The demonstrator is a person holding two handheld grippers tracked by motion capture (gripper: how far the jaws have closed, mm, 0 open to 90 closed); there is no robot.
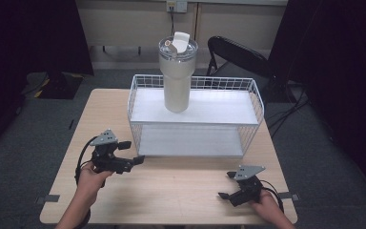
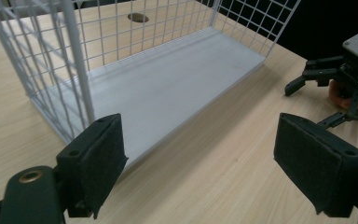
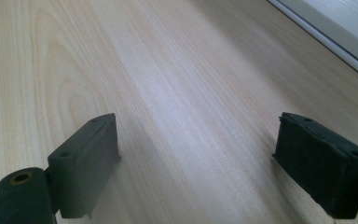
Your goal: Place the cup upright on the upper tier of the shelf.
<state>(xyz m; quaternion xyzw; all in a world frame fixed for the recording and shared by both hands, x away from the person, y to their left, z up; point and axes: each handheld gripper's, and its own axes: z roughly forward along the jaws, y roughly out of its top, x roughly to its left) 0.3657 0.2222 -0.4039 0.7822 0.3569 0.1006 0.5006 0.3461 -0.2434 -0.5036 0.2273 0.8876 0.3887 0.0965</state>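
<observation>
Both are released with jaws wide apart: the left hand-held gripper (image 1: 132,152) sits just near the wire rack (image 1: 255,107), the right hand-held gripper (image 1: 226,185) low over the bench (image 1: 171,191). A tumbler (image 1: 177,76) stands on the rack's top shelf.

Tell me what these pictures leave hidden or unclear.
- High view: whether the tumbler holds anything; its lid covers it.
- High view: the chair, partly behind the rack.
- Left gripper view: the rack's top shelf, cut off by the edge.
- Right gripper view: the rack's base, cut off at the corner.

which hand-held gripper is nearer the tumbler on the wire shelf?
Left. The left hand-held gripper sits below-left of the tumbler, by the wire shelf; the right hand-held gripper is lower near the table edge.
</observation>
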